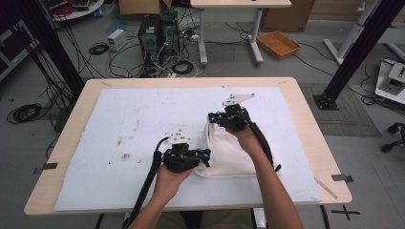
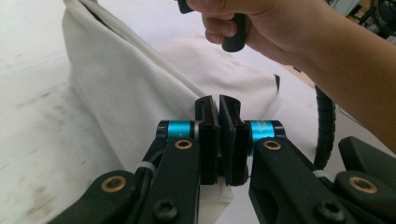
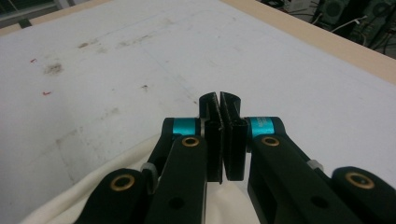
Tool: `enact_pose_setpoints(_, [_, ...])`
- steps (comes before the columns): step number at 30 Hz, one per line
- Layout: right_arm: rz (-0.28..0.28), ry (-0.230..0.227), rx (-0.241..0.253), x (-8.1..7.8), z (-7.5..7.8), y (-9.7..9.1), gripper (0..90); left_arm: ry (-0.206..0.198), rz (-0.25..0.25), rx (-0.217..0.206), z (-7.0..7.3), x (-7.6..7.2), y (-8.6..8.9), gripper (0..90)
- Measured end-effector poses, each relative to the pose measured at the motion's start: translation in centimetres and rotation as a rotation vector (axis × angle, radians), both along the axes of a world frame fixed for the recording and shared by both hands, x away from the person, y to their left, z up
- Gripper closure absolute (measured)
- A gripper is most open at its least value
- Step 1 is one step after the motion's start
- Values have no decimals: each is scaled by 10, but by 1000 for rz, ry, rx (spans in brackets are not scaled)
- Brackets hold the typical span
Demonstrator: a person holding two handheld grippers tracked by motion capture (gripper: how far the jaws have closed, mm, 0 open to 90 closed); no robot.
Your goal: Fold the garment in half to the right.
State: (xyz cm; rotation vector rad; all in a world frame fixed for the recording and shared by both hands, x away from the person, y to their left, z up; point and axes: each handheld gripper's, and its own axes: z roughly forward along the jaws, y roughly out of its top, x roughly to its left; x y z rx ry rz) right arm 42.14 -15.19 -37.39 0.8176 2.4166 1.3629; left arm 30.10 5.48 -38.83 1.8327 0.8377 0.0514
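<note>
Both the left gripper (image 1: 206,153) and right gripper (image 1: 211,116) clench the white cloth (image 1: 229,157), apparently raised off the stained mat (image 1: 138,129).

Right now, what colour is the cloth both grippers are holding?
Plain off-white cloth, no pattern; it shows best in the left gripper view.

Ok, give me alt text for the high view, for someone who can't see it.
Two hand-held grippers, left gripper and right gripper, each pinch an edge of a white cloth and lift its left side off a white mat on a wooden table. The person's forearms come in from the bottom.
</note>
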Motion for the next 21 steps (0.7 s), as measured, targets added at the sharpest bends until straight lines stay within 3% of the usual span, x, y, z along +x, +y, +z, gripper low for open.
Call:
enact_pose_setpoints(6, [-41,4,15,-1,-2,-27,889,5,-35,-2,4,6,-23,861])
enact_pose_setpoints(7, [-57,2,23,-2,-2,-39,889,15,-53,-4,5,10,-37,861])
enact_pose_setpoints(21, [-128,1,50,-6,-9,-90,890,53,-115,33,5,25,-92,861])
